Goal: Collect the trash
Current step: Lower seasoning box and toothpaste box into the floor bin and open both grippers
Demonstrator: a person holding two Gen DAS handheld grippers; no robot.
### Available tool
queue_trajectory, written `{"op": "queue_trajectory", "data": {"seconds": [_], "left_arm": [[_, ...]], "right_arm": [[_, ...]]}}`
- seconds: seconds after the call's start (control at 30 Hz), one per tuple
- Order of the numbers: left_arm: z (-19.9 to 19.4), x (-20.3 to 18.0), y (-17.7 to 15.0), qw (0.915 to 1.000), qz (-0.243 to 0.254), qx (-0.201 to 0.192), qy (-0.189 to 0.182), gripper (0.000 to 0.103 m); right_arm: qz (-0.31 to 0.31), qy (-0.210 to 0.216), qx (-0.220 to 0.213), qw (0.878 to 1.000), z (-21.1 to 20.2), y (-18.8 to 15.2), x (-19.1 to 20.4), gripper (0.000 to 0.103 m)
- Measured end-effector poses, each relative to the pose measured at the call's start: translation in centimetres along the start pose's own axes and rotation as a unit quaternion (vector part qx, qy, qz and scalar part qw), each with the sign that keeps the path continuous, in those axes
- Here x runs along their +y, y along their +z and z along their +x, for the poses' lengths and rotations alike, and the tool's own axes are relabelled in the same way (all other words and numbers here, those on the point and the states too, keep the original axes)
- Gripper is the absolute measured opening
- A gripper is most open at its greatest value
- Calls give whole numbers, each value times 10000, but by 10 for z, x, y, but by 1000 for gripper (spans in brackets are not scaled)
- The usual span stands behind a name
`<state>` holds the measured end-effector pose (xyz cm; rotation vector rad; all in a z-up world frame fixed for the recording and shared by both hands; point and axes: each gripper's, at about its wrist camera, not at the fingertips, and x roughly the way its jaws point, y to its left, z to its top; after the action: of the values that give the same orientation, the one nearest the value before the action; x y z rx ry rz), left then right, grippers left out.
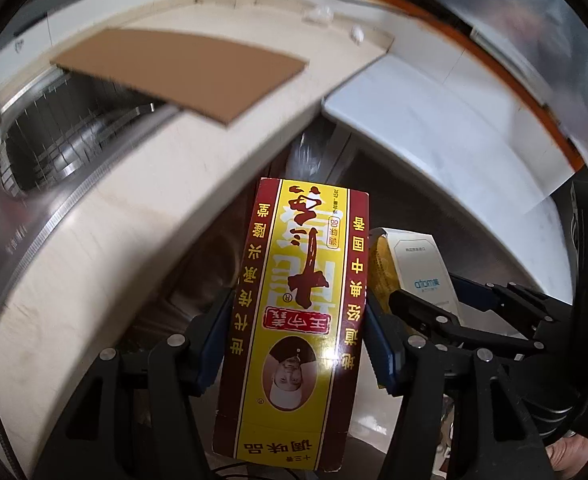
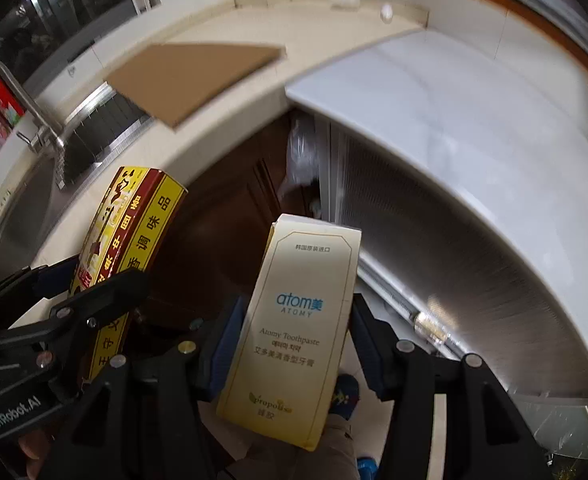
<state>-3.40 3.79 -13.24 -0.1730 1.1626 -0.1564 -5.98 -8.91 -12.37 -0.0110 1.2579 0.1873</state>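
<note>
The left gripper (image 1: 298,336) is pinching a red-and-yellow seasoning box (image 1: 294,320) held off the bench (image 1: 106,216); the right gripper (image 2: 290,344) is pinching a cream toothpaste box (image 2: 298,332) just beside it. A cardboard sheet (image 1: 182,72) is lying partly over the sink (image 1: 54,148).
</note>
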Motion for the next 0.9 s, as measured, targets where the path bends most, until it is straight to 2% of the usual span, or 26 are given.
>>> {"op": "queue_trajectory", "data": {"seconds": [0.27,0.53,0.7,0.9], "left_arm": [[73,9,-32,9979,-308,543,145,59],[163,25,-62,9916,-550,1136,288,59],[215,30,-63,9899,-591,1259,268,59],[275,37,-51,9872,-591,1461,245,60]], "right_arm": [[-136,-6,568,9983,73,-27,-17,53],[-38,107,1018,9947,158,-50,-45,54],[-47,151,1238,9922,212,-56,-61,54],[-125,199,1421,9896,258,-53,-71,54]]}}
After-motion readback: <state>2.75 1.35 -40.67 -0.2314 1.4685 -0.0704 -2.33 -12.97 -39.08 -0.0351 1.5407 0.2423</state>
